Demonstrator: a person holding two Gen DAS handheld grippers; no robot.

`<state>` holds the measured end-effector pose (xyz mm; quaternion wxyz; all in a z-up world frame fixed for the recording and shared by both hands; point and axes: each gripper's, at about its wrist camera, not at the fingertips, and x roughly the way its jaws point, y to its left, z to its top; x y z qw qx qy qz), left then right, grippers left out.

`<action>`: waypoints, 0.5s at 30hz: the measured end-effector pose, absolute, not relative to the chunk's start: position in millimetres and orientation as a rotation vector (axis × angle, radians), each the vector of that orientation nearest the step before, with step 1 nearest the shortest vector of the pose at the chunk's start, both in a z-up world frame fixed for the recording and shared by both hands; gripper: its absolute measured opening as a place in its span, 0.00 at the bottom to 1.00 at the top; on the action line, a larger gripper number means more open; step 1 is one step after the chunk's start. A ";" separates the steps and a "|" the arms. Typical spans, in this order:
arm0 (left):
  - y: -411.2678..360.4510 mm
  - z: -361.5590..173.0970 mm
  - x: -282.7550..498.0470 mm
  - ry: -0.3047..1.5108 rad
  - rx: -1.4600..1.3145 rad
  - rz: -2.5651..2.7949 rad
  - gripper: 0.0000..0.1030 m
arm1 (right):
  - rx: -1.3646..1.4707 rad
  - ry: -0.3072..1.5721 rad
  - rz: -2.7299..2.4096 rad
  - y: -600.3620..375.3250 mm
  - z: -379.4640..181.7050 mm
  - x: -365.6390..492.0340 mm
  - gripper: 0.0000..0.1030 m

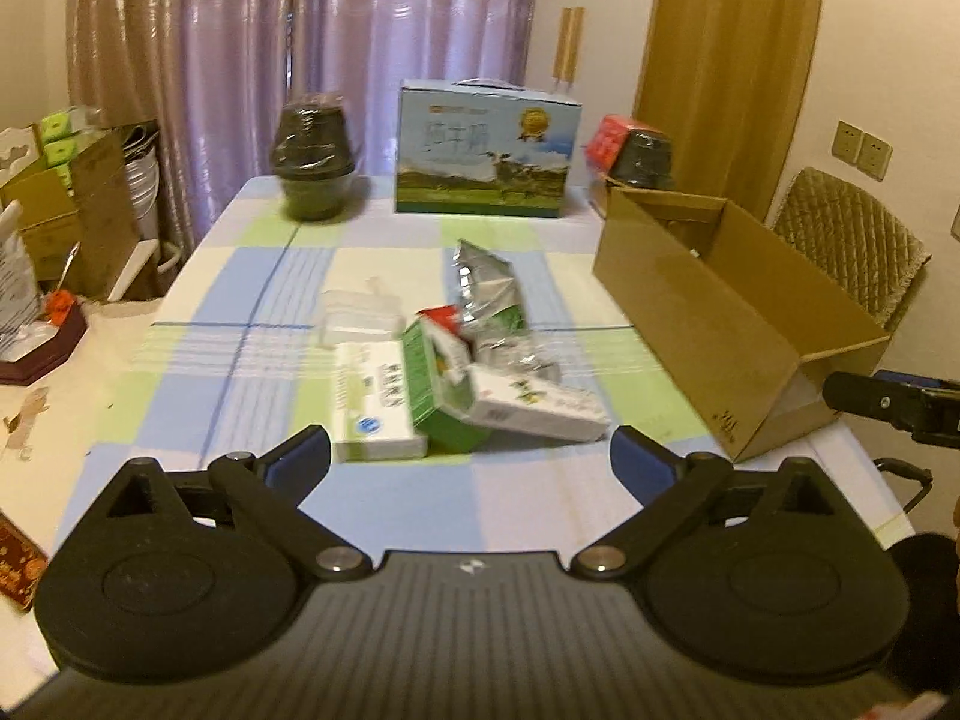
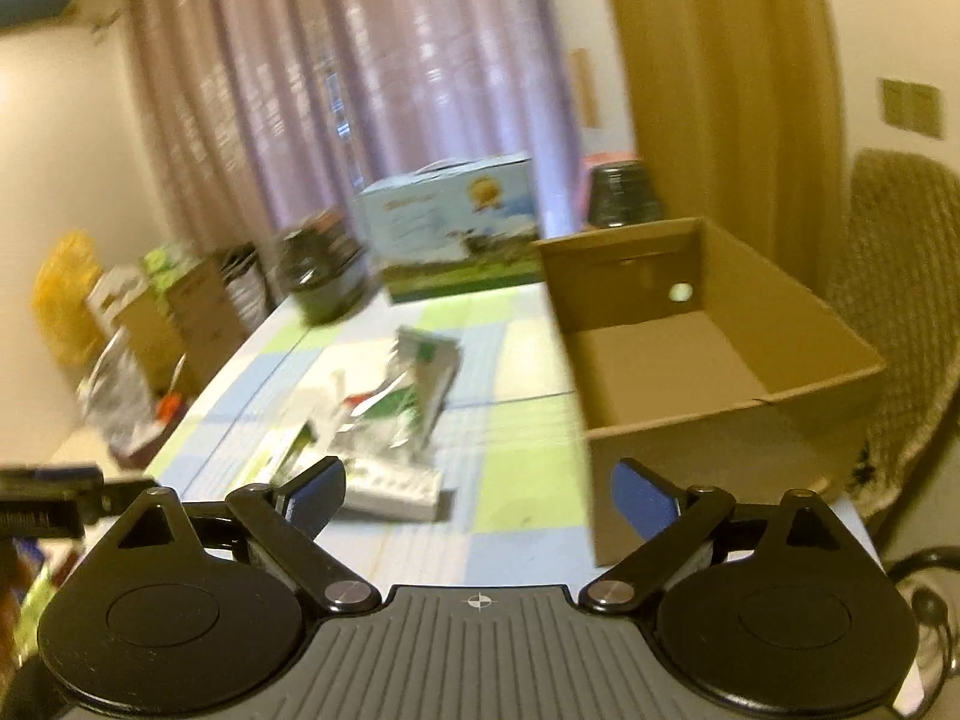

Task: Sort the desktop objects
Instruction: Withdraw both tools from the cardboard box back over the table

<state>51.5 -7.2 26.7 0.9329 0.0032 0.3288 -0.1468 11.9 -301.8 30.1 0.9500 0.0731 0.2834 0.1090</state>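
Nearest to the cameras, the left hand-held gripper (image 1: 470,456) is held low over the near edge of the worktop (image 1: 240,360) with its jaws spread wide and nothing between them; it is aimed straight at the heap of packets, which suggests that a first pick is being lined up. The right hand-held gripper (image 2: 478,489) is likewise wide and empty, and is held further to the right, facing the near corner of the cardboard box (image 2: 708,360), presumably so that the drop-off side is covered.

Just beyond the left fingers, the things to be sorted are found piled together in the middle of the checked cloth: a white carton (image 1: 372,402) lying flat, a green carton (image 1: 441,387) tipped against it with a flap open, and a second white carton (image 1: 534,405) leaning on the green one. Behind these a clear plastic container (image 1: 360,315) and a crumpled silver pouch (image 1: 486,294) are seen. Because the items overlap, the outer ones will probably have to be lifted first.

To the right, the cardboard box lies open and appears empty, placed near the heap so that carrying is kept short.

At the far edge, a dark wrapped pot (image 1: 312,156) and a blue carry-case (image 1: 489,150) are set well apart from the heap, seemingly out of the working area.
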 end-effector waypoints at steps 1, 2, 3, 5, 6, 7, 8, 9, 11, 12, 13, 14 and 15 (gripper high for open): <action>-2.0 26.6 49.1 0.674 0.006 -0.296 0.95 | 0.140 0.585 0.232 -297.3 29.9 12.4 0.90; 3.4 26.0 47.2 0.677 0.005 -0.288 0.95 | 0.136 0.590 0.238 -294.4 29.2 12.0 0.90; 7.3 25.1 45.7 0.679 0.005 -0.282 0.95 | 0.130 0.593 0.242 -291.5 28.5 12.3 0.90; 14.2 23.5 43.8 0.685 0.002 -0.274 0.95 | 0.110 0.603 0.258 -285.7 27.6 15.1 0.90; 17.3 22.5 43.6 0.688 -0.001 -0.271 0.95 | 0.098 0.607 0.266 -282.6 27.1 16.2 0.90; 19.9 21.3 43.7 0.695 -0.004 -0.271 0.95 | 0.088 0.613 0.273 -280.9 26.4 16.9 0.90; 21.1 19.9 44.6 0.700 -0.006 -0.274 0.95 | 0.075 0.621 0.284 -277.6 25.7 18.0 0.90; 22.9 19.2 45.6 0.704 -0.006 -0.277 0.95 | 0.063 0.623 0.295 -275.3 24.8 19.0 0.90; 24.7 17.7 48.5 0.706 0.003 -0.275 0.95 | 0.035 0.621 0.308 -270.0 23.0 22.0 0.90; 25.3 16.6 49.9 0.708 0.007 -0.273 0.95 | 0.027 0.624 0.311 -267.7 21.5 24.0 0.90; 26.2 16.0 51.9 0.710 0.012 -0.271 0.95 | 0.024 0.629 0.317 -265.5 19.8 25.9 0.90; 26.1 14.9 54.1 0.710 0.016 -0.271 0.95 | 0.019 0.633 0.325 -263.9 17.7 27.4 0.90; 26.2 13.7 56.5 0.710 0.024 -0.273 0.95 | 0.008 0.638 0.332 -261.7 15.7 29.2 0.90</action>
